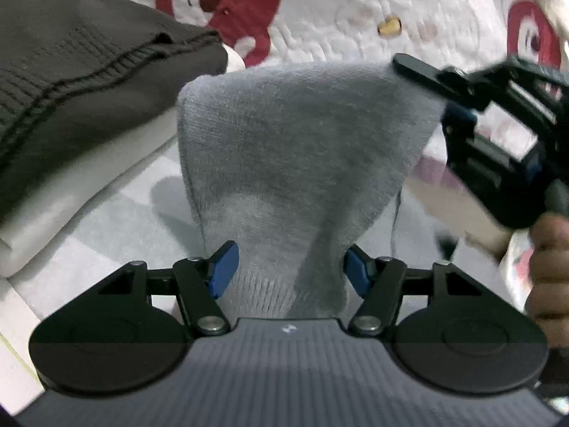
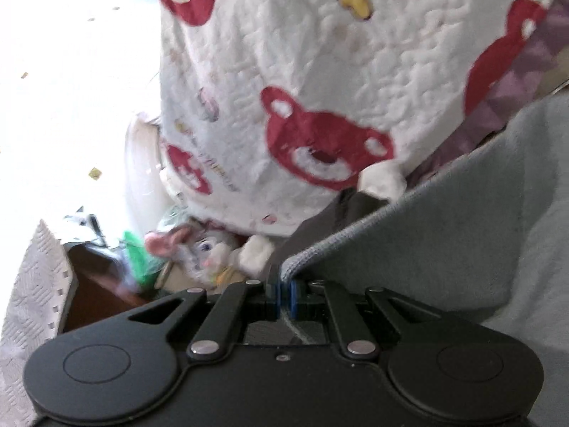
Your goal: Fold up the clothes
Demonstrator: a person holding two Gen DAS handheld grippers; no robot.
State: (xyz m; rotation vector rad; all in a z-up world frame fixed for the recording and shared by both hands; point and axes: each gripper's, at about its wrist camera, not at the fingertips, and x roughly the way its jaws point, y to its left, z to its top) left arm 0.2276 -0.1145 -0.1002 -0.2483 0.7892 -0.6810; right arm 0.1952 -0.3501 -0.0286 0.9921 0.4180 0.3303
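White quilted bedding printed with red bear faces point(image 1: 338, 17) filled the background of both views, with a pale checked bed surface point(image 1: 106, 220) below it. At the left lay a dark brown knit garment with a stitched hem point(image 1: 89, 71), resting flat on a white block-like base point(image 1: 71, 206); whether it was folded could not be told.

The task's thing, a fuzzy grey knit garment point(image 1: 284, 149), hung raised between the two tools, well clear of the brown garment. Its ribbed edge ran down between the blue pads point(image 1: 224, 270) of the left tool point(image 1: 288, 270). The jaws stood moderately apart with the cloth bunched between them; the pads appeared to press its sides, so the hold was judged a loose pinch. The right tool point(image 2: 283, 295) had its jaws nearly closed on the ribbed corner of the same garment, and in the left view it met the garment's upper right corner, held by a hand point(image 1: 547, 274).

For a clean fold, both grips should be kept firm on the edge, the span between them kept taut and level, and the cloth lowered so that edges meet squarely without dragging. Slack would probably leave creases. Blur on the right tool suggested motion; speed should be moderate.
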